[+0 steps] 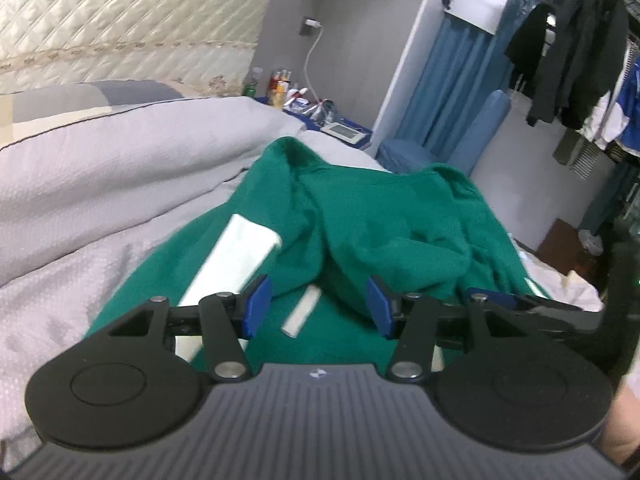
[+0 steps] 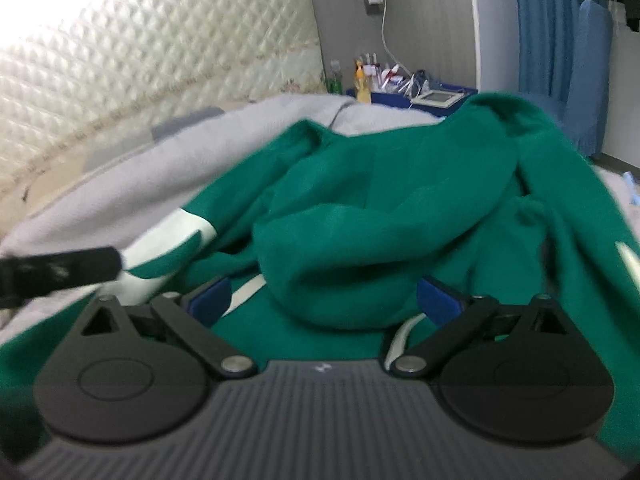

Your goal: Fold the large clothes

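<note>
Both wrist views look closely down at the green garment (image 1: 360, 216) (image 2: 380, 200).

**Two hand-held grippers, both with jaws apart**

The left gripper (image 1: 316, 304) points forward and slightly downward. Its two blue pads (image 1: 256, 306) stand partly apart and grip nothing. At the right edge of the left wrist view, a small patch of the person's hand (image 1: 622, 428) shows beside the gripper body.

The right gripper (image 2: 324, 300) also tilts forward and down. Its blue pads (image 2: 210, 300) are spread wide, and neither one presses on anything.
</note>
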`<state>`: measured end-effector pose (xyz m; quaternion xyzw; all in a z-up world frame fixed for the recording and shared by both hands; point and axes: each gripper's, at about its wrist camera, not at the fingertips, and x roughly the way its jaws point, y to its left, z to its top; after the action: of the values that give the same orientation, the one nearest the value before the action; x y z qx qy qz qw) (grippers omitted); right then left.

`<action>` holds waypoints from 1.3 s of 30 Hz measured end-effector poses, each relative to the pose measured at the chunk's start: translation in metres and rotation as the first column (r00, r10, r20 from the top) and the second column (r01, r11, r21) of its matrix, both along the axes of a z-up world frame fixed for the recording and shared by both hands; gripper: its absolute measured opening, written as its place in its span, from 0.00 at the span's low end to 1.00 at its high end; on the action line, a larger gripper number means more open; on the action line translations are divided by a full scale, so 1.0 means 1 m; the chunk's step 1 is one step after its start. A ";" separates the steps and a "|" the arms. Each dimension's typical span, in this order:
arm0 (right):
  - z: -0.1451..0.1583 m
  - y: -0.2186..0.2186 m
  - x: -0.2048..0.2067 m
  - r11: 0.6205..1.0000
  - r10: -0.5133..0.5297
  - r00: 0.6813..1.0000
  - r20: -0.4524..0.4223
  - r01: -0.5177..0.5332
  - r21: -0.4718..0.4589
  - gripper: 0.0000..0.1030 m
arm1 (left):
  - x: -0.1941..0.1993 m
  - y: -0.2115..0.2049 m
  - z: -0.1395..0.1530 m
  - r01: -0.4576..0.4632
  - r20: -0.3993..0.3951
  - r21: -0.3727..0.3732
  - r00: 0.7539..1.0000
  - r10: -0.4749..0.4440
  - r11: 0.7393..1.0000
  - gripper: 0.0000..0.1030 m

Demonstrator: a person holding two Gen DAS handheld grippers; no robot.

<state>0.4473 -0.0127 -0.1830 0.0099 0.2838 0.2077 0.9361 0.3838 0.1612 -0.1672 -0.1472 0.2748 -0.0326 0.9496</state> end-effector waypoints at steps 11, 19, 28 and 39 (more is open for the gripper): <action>-0.041 0.032 0.061 0.987 -0.039 0.998 0.044 0.046 -0.155 0.59 | 0.028 0.017 -0.025 0.001 -0.032 -0.045 0.999 -0.002 0.999 0.57; 0.039 0.043 0.139 0.971 -0.051 0.981 0.185 0.092 -0.220 0.19 | 0.033 0.027 -0.032 -0.041 -0.036 -0.096 0.999 0.038 0.995 0.57; 0.128 0.063 0.296 0.941 -0.226 0.932 0.285 0.284 -0.182 0.18 | 0.058 0.026 -0.047 -0.030 0.014 -0.070 0.999 0.031 0.997 0.57; 0.034 0.052 0.404 0.914 -0.339 0.925 0.172 0.367 -0.173 0.19 | 0.089 0.035 -0.075 -0.045 0.067 -0.120 0.996 0.054 0.992 0.57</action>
<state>0.8516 0.0394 -0.1486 -0.0486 0.2313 0.0051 0.9717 0.4725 0.1966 -0.2418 -0.2090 0.2353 -0.0305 0.9487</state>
